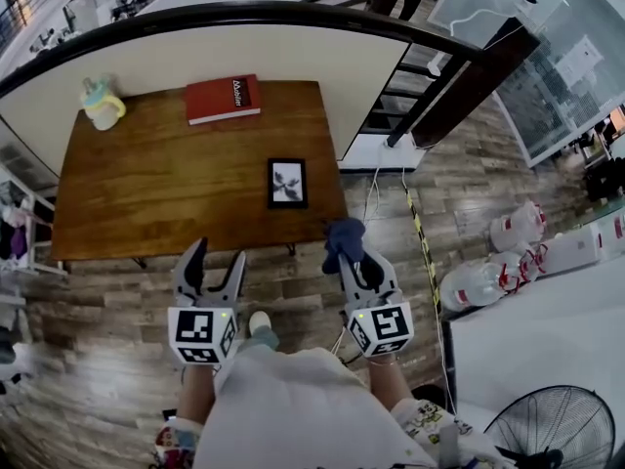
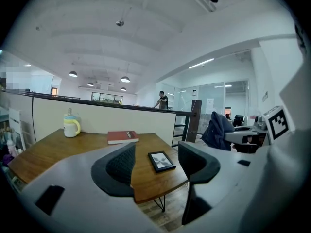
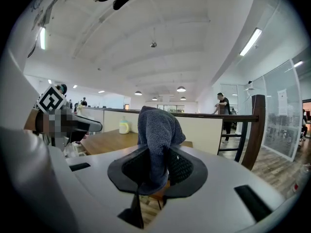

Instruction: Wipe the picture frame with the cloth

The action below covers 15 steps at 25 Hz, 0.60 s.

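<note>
Wooden tabletop [image 1: 146,193] stretches ahead of us, and the picture frame [image 1: 287,183] lies flat on it near the front right corner, its long axis running away from us. Both grippers hang short of the table's near edge, over the floor. Our right gripper [image 1: 356,265] is clamped on the dark blue cloth [image 1: 343,237], which bunches up above its jaws. Our left gripper [image 1: 217,254] is empty, jaws spread wide. The frame sits ahead and between the two, a touch nearer the right one, so we judge the cloth must travel forward and slightly leftward to reach it
</note>
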{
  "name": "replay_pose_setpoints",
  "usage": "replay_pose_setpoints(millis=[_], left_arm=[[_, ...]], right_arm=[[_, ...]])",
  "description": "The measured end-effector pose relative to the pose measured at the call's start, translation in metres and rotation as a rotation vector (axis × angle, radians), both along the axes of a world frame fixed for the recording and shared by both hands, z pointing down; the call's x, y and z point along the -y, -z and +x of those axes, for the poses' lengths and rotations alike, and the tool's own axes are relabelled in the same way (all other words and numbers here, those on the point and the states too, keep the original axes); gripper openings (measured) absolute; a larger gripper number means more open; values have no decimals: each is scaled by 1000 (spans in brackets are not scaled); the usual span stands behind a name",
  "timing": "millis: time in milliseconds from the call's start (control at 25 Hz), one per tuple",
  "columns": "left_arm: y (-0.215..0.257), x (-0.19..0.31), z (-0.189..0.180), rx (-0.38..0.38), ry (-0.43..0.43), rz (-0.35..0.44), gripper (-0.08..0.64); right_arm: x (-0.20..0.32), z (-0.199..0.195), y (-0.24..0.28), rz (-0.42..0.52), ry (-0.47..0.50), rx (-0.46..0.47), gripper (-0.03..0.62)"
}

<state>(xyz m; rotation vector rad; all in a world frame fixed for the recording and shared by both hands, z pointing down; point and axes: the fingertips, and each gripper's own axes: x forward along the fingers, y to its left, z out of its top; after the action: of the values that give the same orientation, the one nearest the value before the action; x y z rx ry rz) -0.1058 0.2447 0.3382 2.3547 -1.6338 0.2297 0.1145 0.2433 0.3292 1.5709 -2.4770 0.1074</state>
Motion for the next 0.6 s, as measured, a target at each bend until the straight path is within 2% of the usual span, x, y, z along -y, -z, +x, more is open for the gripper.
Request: replay_pose_setpoints(millis=[360, 600], left_arm=[[-16, 16, -8, -31, -26, -38, 253], [-29, 44, -4, -34, -35, -64, 253]], right_arm=[[14, -14, -8, -30, -20, -45, 69], [44, -8, -16, -38, -41, -39, 69]])
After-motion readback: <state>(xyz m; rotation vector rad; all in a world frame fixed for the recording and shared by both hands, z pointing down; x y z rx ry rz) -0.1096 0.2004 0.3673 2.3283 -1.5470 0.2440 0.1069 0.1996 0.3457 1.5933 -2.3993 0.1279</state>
